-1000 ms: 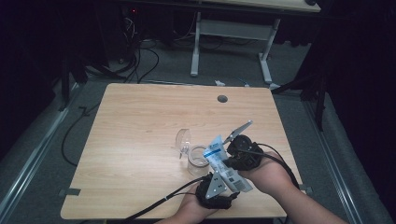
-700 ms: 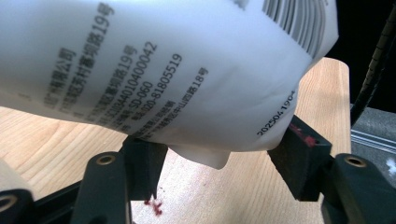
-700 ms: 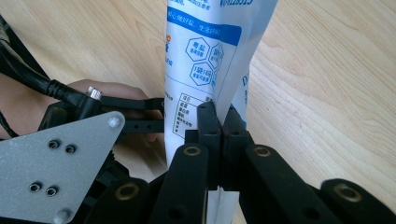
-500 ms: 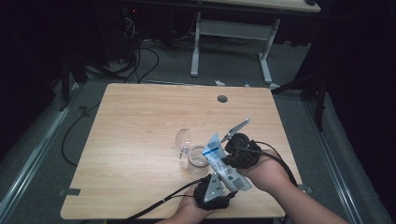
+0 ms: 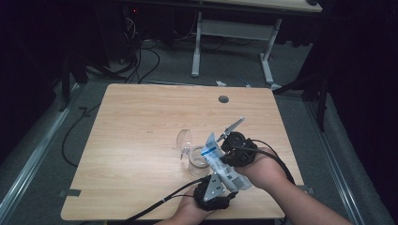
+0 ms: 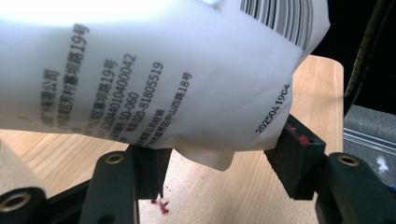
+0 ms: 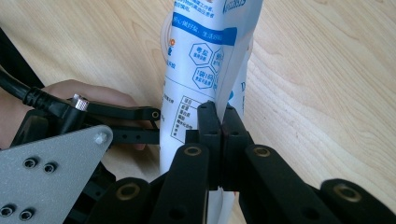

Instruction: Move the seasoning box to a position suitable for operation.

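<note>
Work in hand looks like emptying a white-and-blue pouch [image 5: 220, 161] into a clear cup [image 5: 199, 161] near the front edge of the table [image 5: 141, 122], right of centre. Judging by how things lie, it's partway: pouch is up and tilted, top corner over the cup's mouth, but can't tell if it's torn open or if anything has gone in yet. Cup contents too small to read. A 2nd clear piece, prob. the lid [image 5: 184, 138], stands on edge just beside the cup on its far-left side. Left to do: open or pour, then set the pouch down.

Right gripper [image 7: 221, 122]: jaws pressed together w/ a fold of the pouch's side edge pinched between them. Right forearm comes in from the front-right corner, hand [image 5: 263, 164] angled toward the cup.

Left gripper [image 6: 215, 156]: jaws spread wide, pouch's printed lower end hanging between them; no clamp visible, left jaw maybe touching, right jaw apart from it. Left hand [image 5: 187, 213] sits low at the front edge, gripper pointing up under the pouch.
</note>
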The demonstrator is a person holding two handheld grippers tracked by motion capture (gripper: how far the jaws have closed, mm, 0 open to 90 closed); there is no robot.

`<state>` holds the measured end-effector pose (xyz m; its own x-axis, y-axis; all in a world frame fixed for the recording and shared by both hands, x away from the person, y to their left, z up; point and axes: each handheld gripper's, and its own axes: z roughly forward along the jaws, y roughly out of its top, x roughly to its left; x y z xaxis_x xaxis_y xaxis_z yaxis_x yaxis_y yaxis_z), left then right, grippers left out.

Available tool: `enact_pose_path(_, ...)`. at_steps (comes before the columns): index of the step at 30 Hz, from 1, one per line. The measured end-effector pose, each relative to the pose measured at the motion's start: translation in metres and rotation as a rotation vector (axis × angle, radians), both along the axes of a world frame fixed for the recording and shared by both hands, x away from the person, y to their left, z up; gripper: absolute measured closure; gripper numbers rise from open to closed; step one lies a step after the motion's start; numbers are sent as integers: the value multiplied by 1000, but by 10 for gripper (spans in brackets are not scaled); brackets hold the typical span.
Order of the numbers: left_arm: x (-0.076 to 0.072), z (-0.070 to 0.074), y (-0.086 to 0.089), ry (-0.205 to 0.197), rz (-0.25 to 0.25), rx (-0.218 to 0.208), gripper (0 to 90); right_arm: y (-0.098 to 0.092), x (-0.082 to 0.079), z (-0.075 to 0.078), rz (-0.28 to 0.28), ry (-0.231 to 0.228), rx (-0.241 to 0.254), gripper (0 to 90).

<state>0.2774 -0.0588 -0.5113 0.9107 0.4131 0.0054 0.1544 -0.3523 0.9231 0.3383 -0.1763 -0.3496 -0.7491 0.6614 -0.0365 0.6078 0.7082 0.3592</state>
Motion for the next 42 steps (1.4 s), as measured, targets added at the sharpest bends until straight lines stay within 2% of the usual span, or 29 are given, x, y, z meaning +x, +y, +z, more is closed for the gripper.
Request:
enact_pose_path(6, 2, 1, 2, 4, 1, 2, 441, 3, 5, -1, 8, 0, -5, 900)
enact_pose_path(7, 2, 1, 2, 3, 0, 3, 443, 4, 4, -1, -4, 6, -6, 900)
enact_pose_path(8, 2, 1, 2, 2, 1, 5, 443, 4, 6, -1, 12, 1, -7, 900)
enact_pose_path(25, -2, 5, -1, 0, -8, 10, 454, 5, 6, -1, 17, -6, -8, 900)
enact_pose_path(42, -1, 9, -2, -28, -9, 16, 454, 8, 12, -1, 15, -12, -7, 900)
